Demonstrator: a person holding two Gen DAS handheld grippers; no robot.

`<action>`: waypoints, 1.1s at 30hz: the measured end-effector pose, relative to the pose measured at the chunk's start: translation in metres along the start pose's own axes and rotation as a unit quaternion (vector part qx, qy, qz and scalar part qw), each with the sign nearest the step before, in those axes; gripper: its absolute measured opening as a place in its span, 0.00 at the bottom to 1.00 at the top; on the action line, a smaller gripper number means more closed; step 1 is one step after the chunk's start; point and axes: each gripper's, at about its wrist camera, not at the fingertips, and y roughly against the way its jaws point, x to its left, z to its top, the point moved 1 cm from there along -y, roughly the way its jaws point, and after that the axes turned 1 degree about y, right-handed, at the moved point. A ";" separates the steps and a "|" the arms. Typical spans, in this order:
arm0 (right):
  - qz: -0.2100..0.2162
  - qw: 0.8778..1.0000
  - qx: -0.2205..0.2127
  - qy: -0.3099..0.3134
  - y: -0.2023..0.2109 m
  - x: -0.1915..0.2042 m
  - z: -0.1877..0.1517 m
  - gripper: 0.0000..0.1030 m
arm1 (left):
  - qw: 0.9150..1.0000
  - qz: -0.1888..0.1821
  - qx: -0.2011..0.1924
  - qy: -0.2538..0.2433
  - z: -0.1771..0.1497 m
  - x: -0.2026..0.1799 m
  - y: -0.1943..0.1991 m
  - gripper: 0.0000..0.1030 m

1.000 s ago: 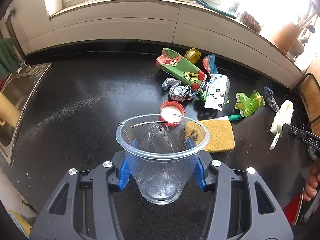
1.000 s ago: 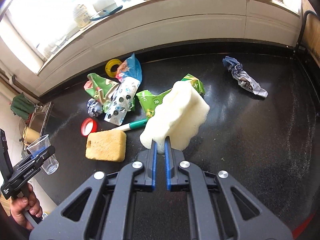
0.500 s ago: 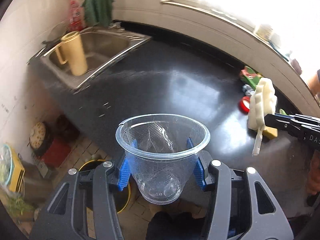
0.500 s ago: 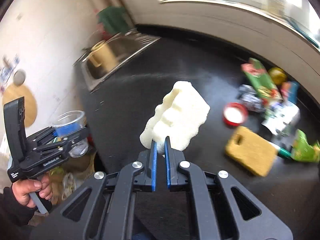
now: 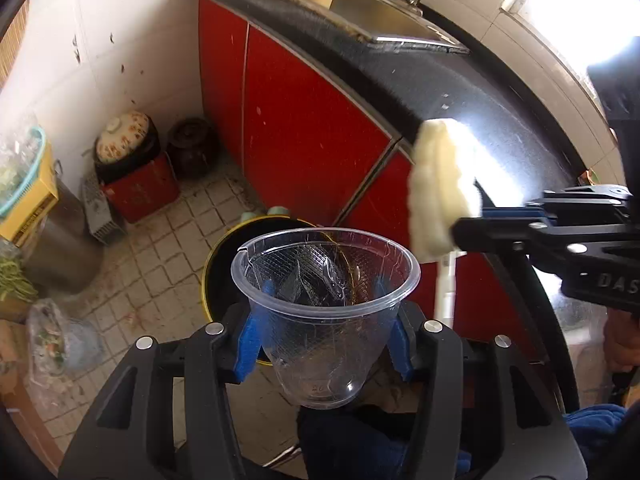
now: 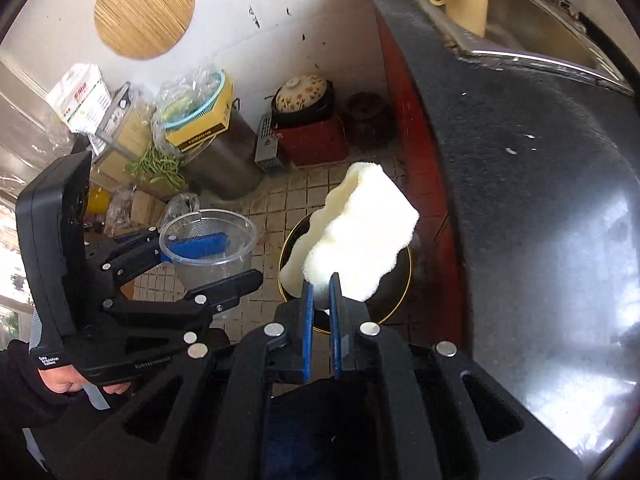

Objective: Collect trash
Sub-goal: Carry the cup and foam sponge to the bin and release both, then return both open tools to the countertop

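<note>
Hovering over the yellow-rimmed bin [image 5: 218, 264] on the floor, the left gripper [image 5: 324, 320] clamped a clear plastic cup [image 5: 326, 312]. The right gripper [image 6: 320, 292] pinched white foam [image 6: 356, 232]; only the left view revealed its thin white stem [image 5: 446, 288].

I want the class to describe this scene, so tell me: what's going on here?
A person is clearing trash with two handheld grippers. The left gripper holds a clear plastic cup; the right gripper is shut on a white foam sponge brush. Both hang above a yellow-rimmed bin on the tiled floor beside the black counter.
</note>
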 end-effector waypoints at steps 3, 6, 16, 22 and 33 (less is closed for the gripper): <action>-0.012 0.999 0.026 0.016 -0.029 -0.001 0.020 0.08 | 1.000 -0.003 0.023 0.010 -0.003 0.006 -0.026 0.50; -0.022 0.999 0.035 0.029 -0.039 0.001 0.035 0.08 | 1.000 -0.005 0.028 0.004 -0.004 0.004 -0.032 0.50; -0.051 0.995 0.066 0.053 -0.056 -0.008 0.048 0.08 | 0.999 -0.016 0.038 0.015 -0.003 0.008 -0.045 0.70; -0.044 0.996 0.053 0.054 -0.046 -0.009 0.044 0.61 | 0.999 0.001 0.045 0.005 -0.005 0.007 -0.047 0.80; -0.037 0.999 -0.022 0.017 0.023 -0.012 0.030 0.74 | 0.999 0.038 0.027 -0.003 0.002 -0.004 -0.013 0.91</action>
